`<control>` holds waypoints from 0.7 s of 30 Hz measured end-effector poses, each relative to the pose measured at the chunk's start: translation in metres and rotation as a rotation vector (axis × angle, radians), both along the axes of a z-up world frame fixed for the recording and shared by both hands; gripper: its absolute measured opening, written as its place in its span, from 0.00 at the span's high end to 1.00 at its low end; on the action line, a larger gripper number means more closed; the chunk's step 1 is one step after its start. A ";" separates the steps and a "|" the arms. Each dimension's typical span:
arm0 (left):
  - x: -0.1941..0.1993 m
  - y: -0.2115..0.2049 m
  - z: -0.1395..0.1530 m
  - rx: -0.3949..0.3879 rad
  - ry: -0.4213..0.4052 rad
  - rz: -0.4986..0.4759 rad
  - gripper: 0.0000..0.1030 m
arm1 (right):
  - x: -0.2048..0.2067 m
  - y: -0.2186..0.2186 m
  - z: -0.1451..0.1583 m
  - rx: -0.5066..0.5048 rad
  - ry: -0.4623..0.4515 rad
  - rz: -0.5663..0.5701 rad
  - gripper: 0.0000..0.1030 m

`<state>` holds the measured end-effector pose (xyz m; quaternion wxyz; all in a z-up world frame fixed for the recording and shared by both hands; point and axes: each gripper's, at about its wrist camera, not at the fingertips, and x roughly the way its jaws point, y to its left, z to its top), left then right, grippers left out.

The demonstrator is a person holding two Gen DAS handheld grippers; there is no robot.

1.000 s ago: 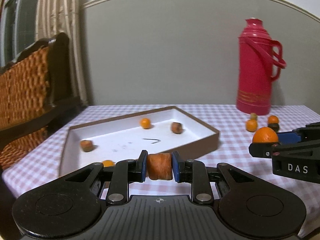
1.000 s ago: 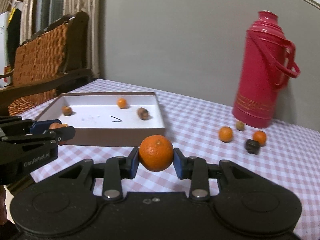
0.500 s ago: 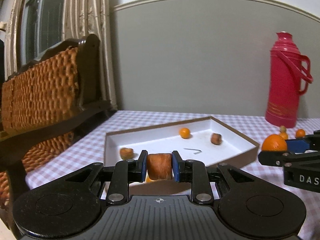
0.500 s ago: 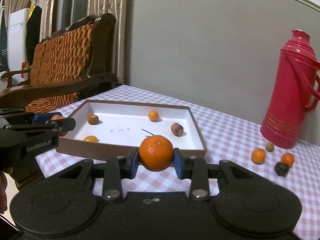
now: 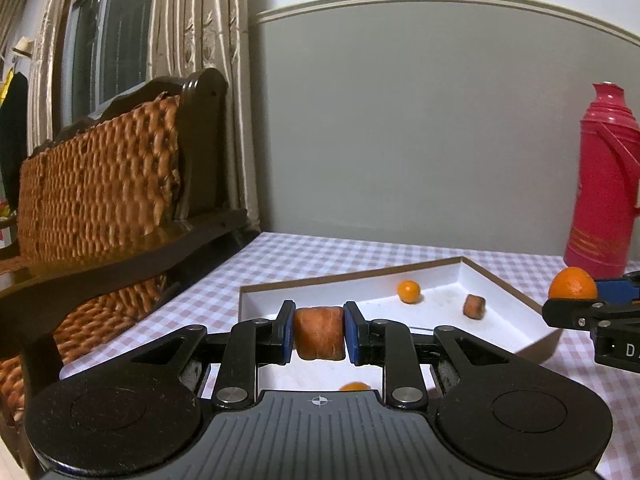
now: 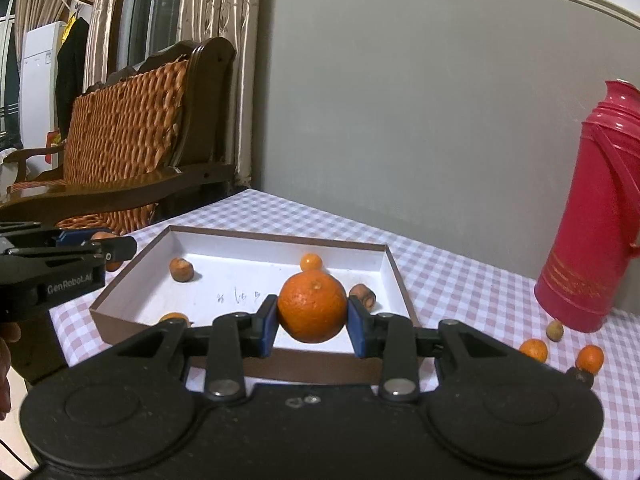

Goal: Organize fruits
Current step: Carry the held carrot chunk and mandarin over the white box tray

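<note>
Above the tray's (image 6: 394,276) near edge, the right gripper (image 6: 312,313) pinches an orange (image 6: 312,307); the left gripper (image 5: 319,333) pinches a brown fruit chunk (image 5: 319,332) over its left corner. Released high, the round orange could roll into the 4 pieces already inside.

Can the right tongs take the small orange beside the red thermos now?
Probably not: the right tongs are shut on a big orange, though the small orange by the thermos lies unobstructed.
</note>
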<state>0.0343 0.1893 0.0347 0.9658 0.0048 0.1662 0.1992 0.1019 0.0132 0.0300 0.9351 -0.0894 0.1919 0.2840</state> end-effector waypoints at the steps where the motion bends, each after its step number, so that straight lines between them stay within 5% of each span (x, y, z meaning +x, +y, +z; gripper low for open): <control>1: 0.002 0.002 0.000 0.001 0.000 0.002 0.75 | 0.002 0.001 0.001 -0.001 -0.002 0.000 0.74; 21: 0.051 0.023 -0.001 -0.014 0.009 0.026 0.75 | 0.064 0.012 0.004 0.012 -0.009 0.000 0.74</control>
